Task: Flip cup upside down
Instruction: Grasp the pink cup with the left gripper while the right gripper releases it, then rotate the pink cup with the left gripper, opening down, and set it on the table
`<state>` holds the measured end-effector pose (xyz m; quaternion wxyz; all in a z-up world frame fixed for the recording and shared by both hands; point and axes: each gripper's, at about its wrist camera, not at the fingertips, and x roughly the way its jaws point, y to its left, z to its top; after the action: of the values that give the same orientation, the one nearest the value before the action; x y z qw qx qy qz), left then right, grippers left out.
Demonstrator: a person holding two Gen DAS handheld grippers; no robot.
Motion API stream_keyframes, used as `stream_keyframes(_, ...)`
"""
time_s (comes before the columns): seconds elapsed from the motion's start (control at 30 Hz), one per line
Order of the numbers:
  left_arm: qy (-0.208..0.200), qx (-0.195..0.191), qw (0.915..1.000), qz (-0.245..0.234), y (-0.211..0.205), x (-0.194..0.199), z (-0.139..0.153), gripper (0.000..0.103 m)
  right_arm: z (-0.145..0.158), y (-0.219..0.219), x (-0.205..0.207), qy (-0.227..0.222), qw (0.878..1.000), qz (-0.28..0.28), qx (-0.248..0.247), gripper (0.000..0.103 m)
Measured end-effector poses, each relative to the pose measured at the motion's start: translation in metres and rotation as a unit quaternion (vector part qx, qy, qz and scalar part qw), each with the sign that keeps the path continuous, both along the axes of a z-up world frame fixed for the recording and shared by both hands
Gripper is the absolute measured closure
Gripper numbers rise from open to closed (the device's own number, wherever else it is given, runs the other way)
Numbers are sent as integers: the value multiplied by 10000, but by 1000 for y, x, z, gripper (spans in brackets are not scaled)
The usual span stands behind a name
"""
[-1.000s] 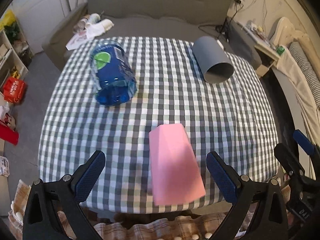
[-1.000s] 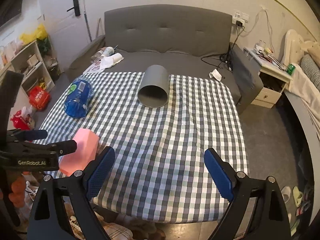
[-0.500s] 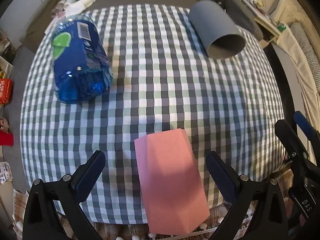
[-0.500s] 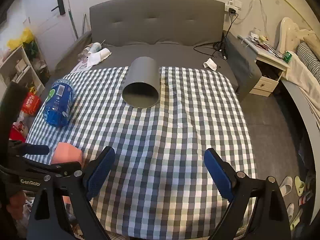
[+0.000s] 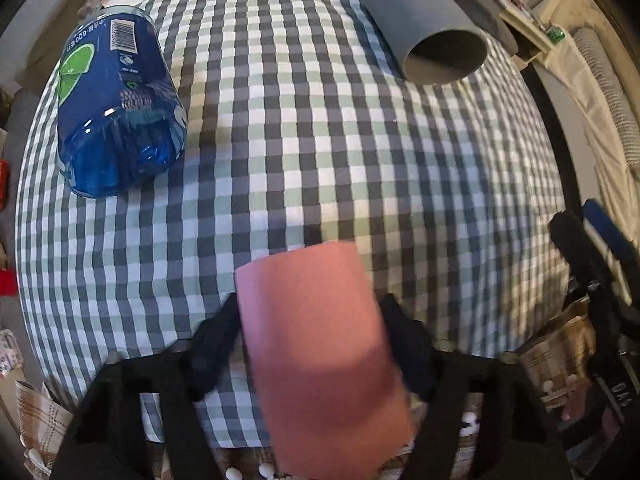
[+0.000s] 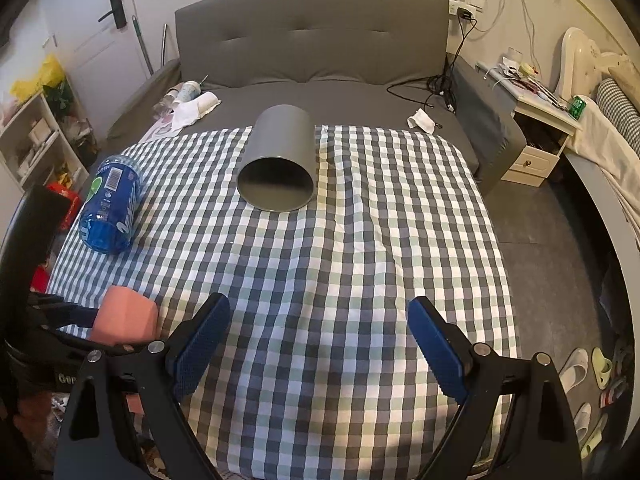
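A pink faceted cup (image 5: 320, 344) stands near the front edge of the checked tablecloth (image 5: 328, 140). My left gripper (image 5: 316, 356) has closed on the cup's sides, its dark fingers (image 5: 216, 344) pressed against it. The cup also shows in the right wrist view (image 6: 126, 314) at lower left, with the left gripper around it. My right gripper (image 6: 320, 344) is open and empty above the cloth's front right part.
A grey cup (image 6: 278, 160) lies on its side at the back, mouth toward me. A blue bottle (image 6: 110, 204) lies at the left. A grey sofa (image 6: 312, 52) stands behind, a bedside cabinet (image 6: 536, 132) at right, shelves (image 6: 36, 136) at left.
My left gripper moved forward and down over the pink cup and its fingers closed from wide open onto the cup. My right gripper stayed open and drifted slightly forward.
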<state>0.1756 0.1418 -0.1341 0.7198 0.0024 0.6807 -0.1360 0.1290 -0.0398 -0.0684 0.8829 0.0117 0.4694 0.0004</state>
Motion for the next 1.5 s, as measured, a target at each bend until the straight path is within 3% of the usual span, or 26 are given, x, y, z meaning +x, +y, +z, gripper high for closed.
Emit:
stream_keyframes(0.23,-446,15,9990,-2,5,8,40,40,3,-1,-5,-36,10000,-30,1,12)
stream_keyframes(0.4,-1110,33,9938,56,9,25,70,41,5,-2,-9,-76,10000,-32,-13,12)
stream_keyframes(0.53,-1784,74,9838,146,9,34,87,42,6,-3,-10,-89,9999,-59,-29,12)
stream_keyframes(0.77,-2559,342,9654,356,-9,55,77,42,5,-3,-11,-77,9999,-76,-61,12)
stream_keyframes(0.93,-2744,408,9603,293,-18,59,69,42,4,-4,-9,-66,9999,-95,-62,12)
stream_keyframes(1.5,-2769,324,9603,100,-36,81,49,42,-3,-4,-1,60,9999,-130,-76,12)
